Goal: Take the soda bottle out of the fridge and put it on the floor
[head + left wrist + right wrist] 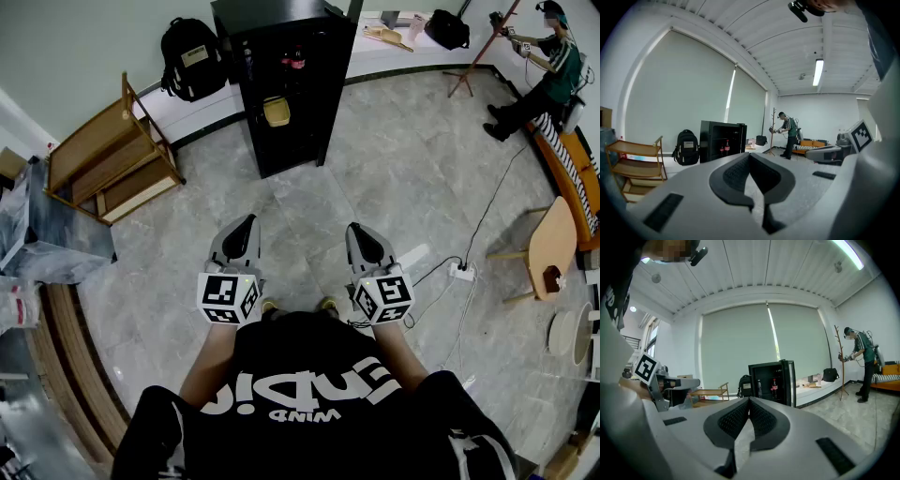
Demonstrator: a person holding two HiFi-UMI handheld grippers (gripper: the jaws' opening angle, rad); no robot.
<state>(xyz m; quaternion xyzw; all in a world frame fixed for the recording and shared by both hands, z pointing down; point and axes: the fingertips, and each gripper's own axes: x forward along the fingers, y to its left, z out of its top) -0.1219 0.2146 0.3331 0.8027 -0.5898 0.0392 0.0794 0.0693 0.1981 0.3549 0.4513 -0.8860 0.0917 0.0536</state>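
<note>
Distance explains our pose: we hold the left gripper (pixel 247 223) and right gripper (pixel 356 228) side by side at centre frame, both closed on nothing, since the soda bottle (pixel 774 386) stands inside the black fridge (pixel 281 94) at top centre, well apart from us.

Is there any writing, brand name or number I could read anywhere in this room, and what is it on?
"WIND": small white print on the person's black shirt, upside down in the head view.
Larger white letters beside it on the shirt: creased, not surely readable.
Backpack label: too small.
Labels of the bottles in the fridge: too small.
Marker cubes: black-and-white patterns only, no words.
</note>
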